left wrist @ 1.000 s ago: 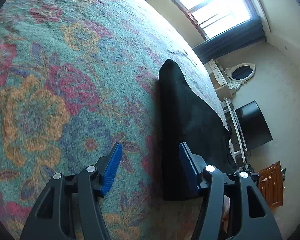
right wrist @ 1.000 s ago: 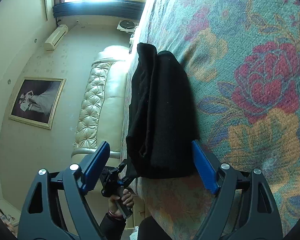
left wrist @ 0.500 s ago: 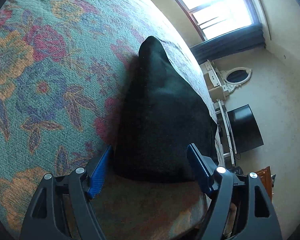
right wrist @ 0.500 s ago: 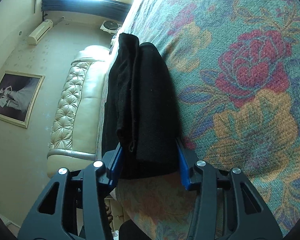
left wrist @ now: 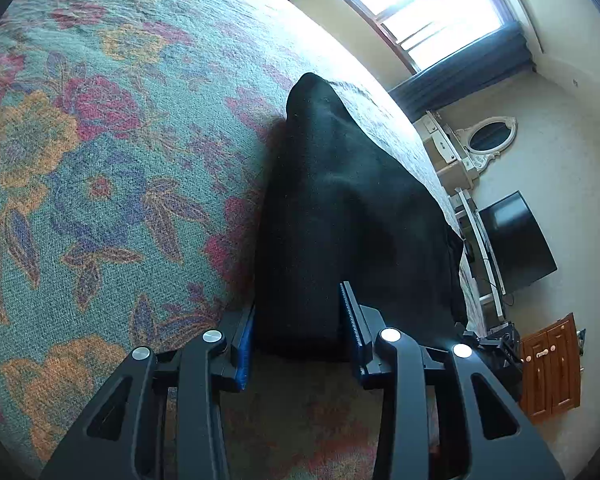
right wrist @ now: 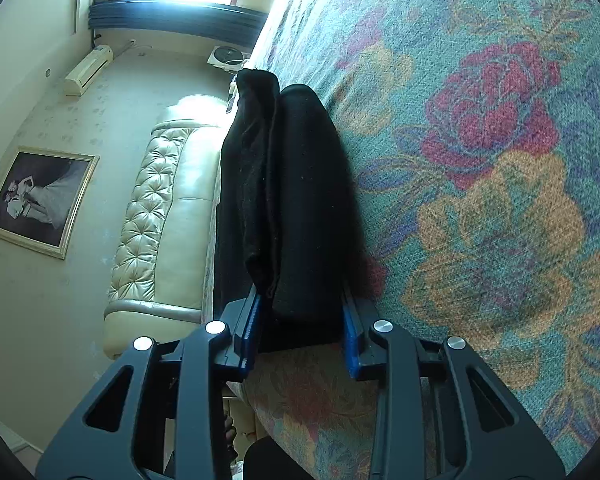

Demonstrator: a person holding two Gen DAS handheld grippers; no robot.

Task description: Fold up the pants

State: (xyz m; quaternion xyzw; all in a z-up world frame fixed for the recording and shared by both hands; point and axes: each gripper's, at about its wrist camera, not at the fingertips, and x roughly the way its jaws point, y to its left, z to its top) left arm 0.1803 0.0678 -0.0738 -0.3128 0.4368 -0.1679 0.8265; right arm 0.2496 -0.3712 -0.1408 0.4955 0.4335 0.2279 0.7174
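Black folded pants (left wrist: pixel 340 216) on floral bedspread (left wrist: pixel 100 160), tufted headboard (right wrist: pixel 156 216) beside.

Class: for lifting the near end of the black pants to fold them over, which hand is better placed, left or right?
Neither clearly: both tongs, left and right, have just closed on the black pants at their near edge, so lifting with both seems best.

It was a home bedroom: a floral bedspread (left wrist: pixel 100 168) covered the bed, its tufted cream headboard (right wrist: pixel 160 208) under a framed photograph (right wrist: pixel 40 200), with a curtained window (left wrist: pixel 428 12), oval mirror (left wrist: pixel 492 136) and television (left wrist: pixel 516 236) across the room.
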